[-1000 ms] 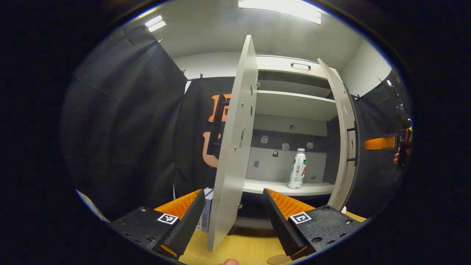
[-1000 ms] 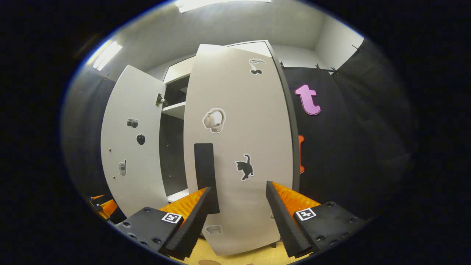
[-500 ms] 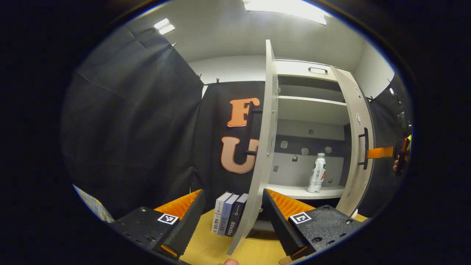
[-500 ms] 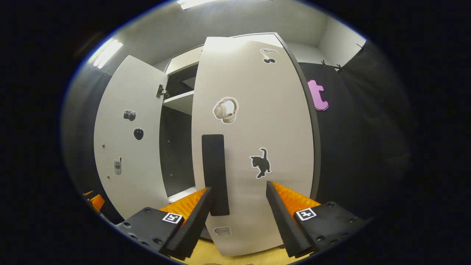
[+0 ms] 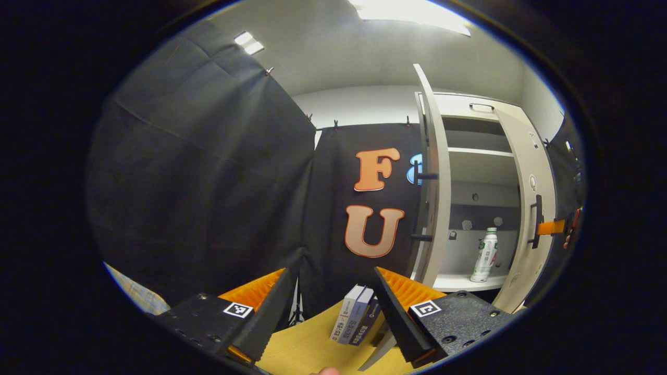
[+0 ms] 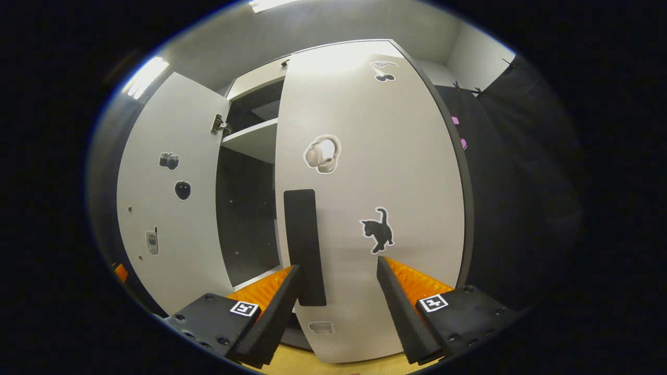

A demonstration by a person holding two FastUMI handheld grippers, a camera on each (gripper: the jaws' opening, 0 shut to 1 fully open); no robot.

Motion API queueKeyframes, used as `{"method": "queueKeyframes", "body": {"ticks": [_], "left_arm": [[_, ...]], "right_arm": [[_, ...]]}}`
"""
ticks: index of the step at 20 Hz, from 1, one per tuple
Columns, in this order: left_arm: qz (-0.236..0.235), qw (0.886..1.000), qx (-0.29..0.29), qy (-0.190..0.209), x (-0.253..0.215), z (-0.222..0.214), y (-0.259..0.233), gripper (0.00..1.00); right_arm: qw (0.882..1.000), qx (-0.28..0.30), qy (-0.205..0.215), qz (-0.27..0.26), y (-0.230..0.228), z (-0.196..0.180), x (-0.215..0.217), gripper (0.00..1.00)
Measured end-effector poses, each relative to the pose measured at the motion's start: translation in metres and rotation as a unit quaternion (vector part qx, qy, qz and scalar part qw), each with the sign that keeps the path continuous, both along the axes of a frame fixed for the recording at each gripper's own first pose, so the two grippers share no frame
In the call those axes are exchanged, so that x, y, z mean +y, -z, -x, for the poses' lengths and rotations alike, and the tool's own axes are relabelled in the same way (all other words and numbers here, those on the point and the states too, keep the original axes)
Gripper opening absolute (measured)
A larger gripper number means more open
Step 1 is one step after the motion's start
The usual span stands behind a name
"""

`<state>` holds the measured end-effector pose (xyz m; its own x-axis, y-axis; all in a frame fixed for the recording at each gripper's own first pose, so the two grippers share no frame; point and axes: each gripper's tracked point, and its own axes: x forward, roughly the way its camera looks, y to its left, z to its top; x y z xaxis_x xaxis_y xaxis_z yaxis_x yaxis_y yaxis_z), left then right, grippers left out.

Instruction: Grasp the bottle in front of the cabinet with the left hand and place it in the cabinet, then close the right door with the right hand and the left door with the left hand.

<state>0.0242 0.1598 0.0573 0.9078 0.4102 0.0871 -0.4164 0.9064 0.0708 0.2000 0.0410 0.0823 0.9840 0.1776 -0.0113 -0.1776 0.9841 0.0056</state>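
Right gripper [image 6: 336, 307] sits close in front of the right door [image 6: 365, 172], jaws spread, nothing between them; door's outer face w/ stickers fills the space ahead, and the dark vertical handle [image 6: 305, 247] stands just above the left-side finger [image 6: 271, 317]. Whether a finger touches the panel cannot be told. Left gripper [image 5: 328, 312] also spread and empty, held over the table [image 5: 307, 349], aimed at the booth wall w/ the cabinet [image 5: 484, 156] off to its right. Bottle [image 5: 484, 255] stands upright on the lower shelf [image 5: 469, 282] inside the cabinet, so placing looks done. Step in hand, by judgement: closing the right door, approx. partway; a gap remains between the door edges in the right gripper view, interior shelf visible through it. Key relation for the next move: right door panel lies straight ahead of the right gripper, long axis vertical, hinge side on the right, free edge and handle on the left. A push should therefore land near the handle side, not near the hinge, for max. leverage. Left door [image 5: 435, 198] is seen edge-on from the left gripper, standing well open, to the right of and beyond its fingers; left gripper is the nearer one to it, right gripper the nearer one to the right door. Books [image 5: 357, 323] stand on the table by the left door's foot, clear of the swing as far as can be judged.
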Motion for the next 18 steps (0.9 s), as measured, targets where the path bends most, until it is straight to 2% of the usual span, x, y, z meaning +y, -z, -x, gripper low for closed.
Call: {"method": "queueKeyframes", "body": {"ticks": [5, 9, 10, 11, 12, 14, 16, 18], "left_arm": [[-0.003, 1.000, -0.024, 0.015, 0.011, -0.040, -0.031, 0.94], [-0.008, 0.999, -0.031, 0.030, 0.006, -0.069, -0.044, 0.94], [-0.010, 0.999, -0.029, 0.031, 0.004, -0.075, -0.045, 0.97], [-0.014, 0.999, -0.027, 0.031, 0.002, -0.079, -0.045, 0.92], [-0.017, 0.999, -0.025, 0.032, 0.000, -0.082, -0.044, 0.94], [-0.020, 0.999, -0.021, 0.038, -0.006, -0.091, -0.043, 0.92], [-0.027, 0.999, -0.026, 0.036, -0.008, -0.093, -0.045, 0.94], [-0.031, 0.998, -0.022, 0.054, -0.018, -0.094, -0.046, 0.93]], "right_arm": [[1.000, -0.007, 0.009, -0.010, -0.006, 0.023, -0.008, 0.96], [0.999, -0.021, 0.033, 0.001, -0.015, 0.054, -0.038, 0.95], [0.999, -0.024, 0.041, 0.004, -0.017, 0.060, -0.046, 0.96], [0.999, -0.025, 0.048, 0.006, -0.019, 0.066, -0.053, 0.96], [0.998, -0.026, 0.054, 0.006, -0.020, 0.072, -0.060, 0.96], [0.998, -0.026, 0.063, 0.001, -0.021, 0.081, -0.072, 0.96], [0.997, -0.026, 0.068, -0.001, -0.020, 0.087, -0.083, 0.96], [0.997, -0.025, 0.075, 0.000, -0.019, 0.093, -0.093, 0.96]]}}
